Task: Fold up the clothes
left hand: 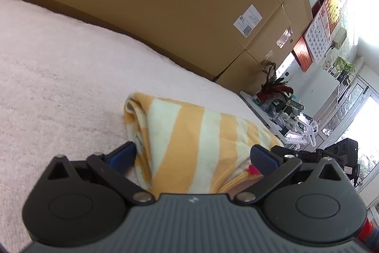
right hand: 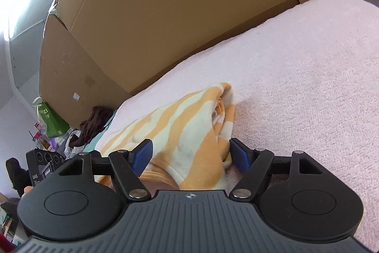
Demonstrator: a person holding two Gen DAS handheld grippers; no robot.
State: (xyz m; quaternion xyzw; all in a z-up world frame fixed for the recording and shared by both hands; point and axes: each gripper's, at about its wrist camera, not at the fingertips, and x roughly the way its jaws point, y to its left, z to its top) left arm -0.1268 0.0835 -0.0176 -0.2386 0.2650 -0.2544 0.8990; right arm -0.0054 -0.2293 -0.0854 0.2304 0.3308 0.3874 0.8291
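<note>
Cloth [left hand: 189,136], yellow-and-white striped and folded, is lying on the pink blanket [left hand: 59,68] near its front edge; left gripper [left hand: 193,155] and right gripper [right hand: 190,152] are both straddling it, jaws spread.

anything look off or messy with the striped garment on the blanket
Slightly. The yellow-and-white striped garment lies bunched on the pink blanket, its far end a loose, uneven roll of layers rather than a flat fold. Both the left gripper and right gripper straddle it with jaws open. No damage shows.
</note>
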